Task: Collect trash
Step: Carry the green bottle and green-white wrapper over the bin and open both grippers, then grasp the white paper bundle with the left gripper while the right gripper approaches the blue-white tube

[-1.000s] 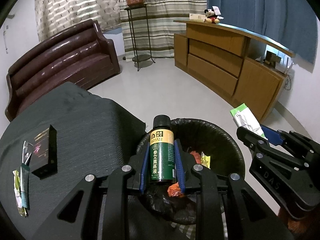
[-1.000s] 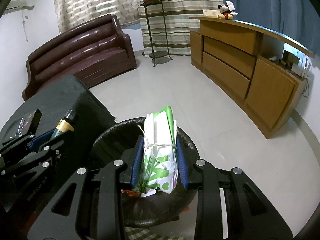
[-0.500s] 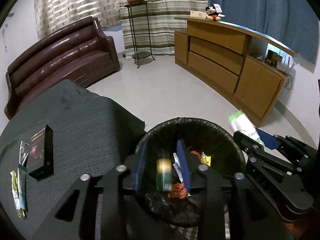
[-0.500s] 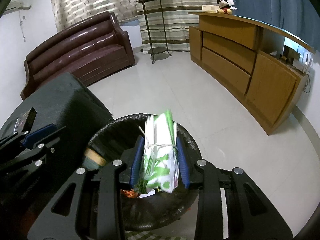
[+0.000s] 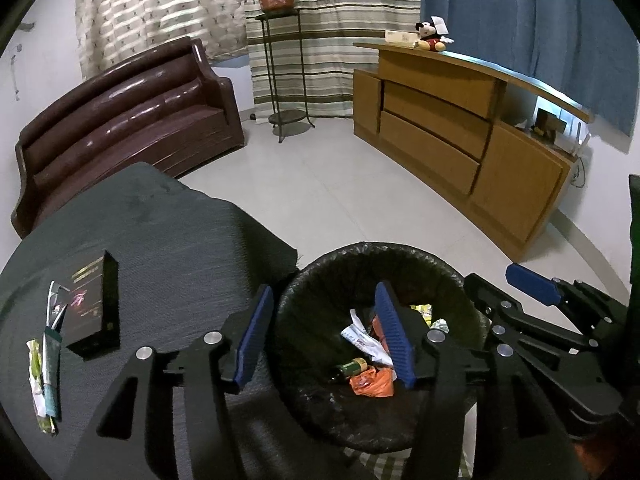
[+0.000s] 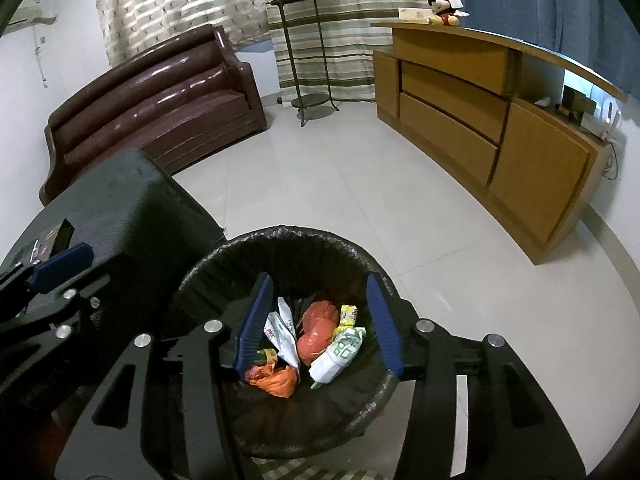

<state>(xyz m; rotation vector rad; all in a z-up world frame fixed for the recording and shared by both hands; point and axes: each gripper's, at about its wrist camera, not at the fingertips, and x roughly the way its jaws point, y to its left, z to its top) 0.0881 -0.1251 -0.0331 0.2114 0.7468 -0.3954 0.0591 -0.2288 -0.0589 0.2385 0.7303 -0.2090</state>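
Both grippers hang over the bin (image 6: 280,236), jaws opening, nothing betw. them. Left gripper (image 5: 324,334) sits w/ its left finger over the table edge and its right finger over the bin; right gripper (image 6: 318,322) is squarely above the bin mouth.

Trash is down in the bin: small green bottle (image 5: 352,367) on its side next to an orange bag (image 5: 372,384), white-green pack (image 6: 338,354) leaning on a red bag (image 6: 318,322), plus a white wrapper (image 6: 282,334).

Risks, nearest first:
- The two grippers are close together; if either swings sideways w/o lifting, their frames may knock.
- Bin liner rim is loose plastic; a low finger could snag it and tip or drag the bin.

Further left on the dark table (image 5: 160,232): black box (image 5: 96,306) and thin wrappers (image 5: 44,380) near the edge. Probably the next pickups. Wrappers lie flat, so pads may slide over them or push them off the edge. The box looks wide for a half-open jaw.
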